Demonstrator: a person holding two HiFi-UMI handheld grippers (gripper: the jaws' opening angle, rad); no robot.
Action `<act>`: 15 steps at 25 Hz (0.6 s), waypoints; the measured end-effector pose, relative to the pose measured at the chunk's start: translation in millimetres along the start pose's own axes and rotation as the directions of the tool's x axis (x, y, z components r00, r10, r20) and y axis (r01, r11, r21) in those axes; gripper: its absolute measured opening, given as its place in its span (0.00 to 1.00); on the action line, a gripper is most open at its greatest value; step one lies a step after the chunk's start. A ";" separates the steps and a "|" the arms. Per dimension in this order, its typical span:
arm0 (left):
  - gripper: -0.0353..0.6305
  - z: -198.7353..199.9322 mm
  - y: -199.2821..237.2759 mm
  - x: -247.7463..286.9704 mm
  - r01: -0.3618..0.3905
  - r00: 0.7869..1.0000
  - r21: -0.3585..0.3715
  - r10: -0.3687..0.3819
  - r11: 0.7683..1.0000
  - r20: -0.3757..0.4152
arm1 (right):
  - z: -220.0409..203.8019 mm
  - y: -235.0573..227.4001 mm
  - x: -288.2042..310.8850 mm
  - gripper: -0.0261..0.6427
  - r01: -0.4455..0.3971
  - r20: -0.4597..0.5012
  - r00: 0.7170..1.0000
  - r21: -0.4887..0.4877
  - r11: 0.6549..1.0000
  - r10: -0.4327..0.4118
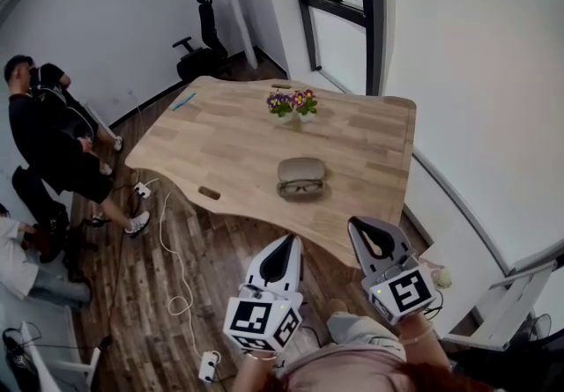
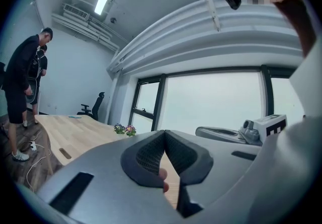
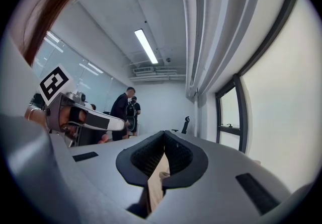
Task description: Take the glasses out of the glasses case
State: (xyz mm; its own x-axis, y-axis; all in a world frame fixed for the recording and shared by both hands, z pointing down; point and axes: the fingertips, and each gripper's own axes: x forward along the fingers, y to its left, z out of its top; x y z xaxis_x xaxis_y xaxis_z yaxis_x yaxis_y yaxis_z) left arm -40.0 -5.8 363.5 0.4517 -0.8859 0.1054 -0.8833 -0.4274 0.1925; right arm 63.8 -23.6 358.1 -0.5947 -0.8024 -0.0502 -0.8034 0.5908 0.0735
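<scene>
Hovering, jaws together: left gripper (image 1: pixel 286 242), right gripper (image 1: pixel 359 225); glasses (image 1: pixel 301 188) against glasses case (image 1: pixel 301 169).

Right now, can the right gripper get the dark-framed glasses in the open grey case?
Probably yes: the dark-framed glasses lie uncovered in the open grey case; only bare wooden table lies before the right gripper, jaws together.
</scene>
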 end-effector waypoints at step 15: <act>0.06 6.3 39.5 72.0 -0.074 0.997 -0.016 0.074 0.997 -0.003 | -18.6 -45.0 77.4 0.04 -0.087 -0.028 0.996 0.015 0.996 0.087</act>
State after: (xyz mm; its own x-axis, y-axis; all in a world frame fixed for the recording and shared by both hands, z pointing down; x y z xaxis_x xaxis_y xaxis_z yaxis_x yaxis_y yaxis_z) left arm -43.1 -87.6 372.6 0.3853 -0.9147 0.1223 -0.9122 -0.3575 0.2000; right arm 54.5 -113.9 369.4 -0.6614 -0.7499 -0.0158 -0.7492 0.6594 0.0624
